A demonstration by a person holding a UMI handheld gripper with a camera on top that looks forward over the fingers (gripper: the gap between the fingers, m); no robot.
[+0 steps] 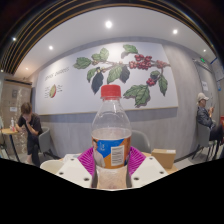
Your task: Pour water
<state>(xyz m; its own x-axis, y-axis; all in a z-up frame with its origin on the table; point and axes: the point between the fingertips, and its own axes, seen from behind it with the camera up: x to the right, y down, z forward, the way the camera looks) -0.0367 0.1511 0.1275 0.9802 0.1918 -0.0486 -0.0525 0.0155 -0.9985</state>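
Observation:
A clear plastic bottle point(111, 135) with a red cap and an orange and blue label stands upright between my fingers. It holds a pale liquid up to the shoulder. My gripper point(111, 160) is shut on the bottle: both pink pads point(88, 158) press against its sides at the label's height. The bottle's base is hidden below the white fingers point(66, 170). No cup or other vessel for the water shows.
A wall mural of green leaves and red berries point(125, 70) fills the far wall. A person sits at a table to the left point(30, 128), another person sits at the right point(206, 115). A wooden box point(163, 156) lies beyond the right finger.

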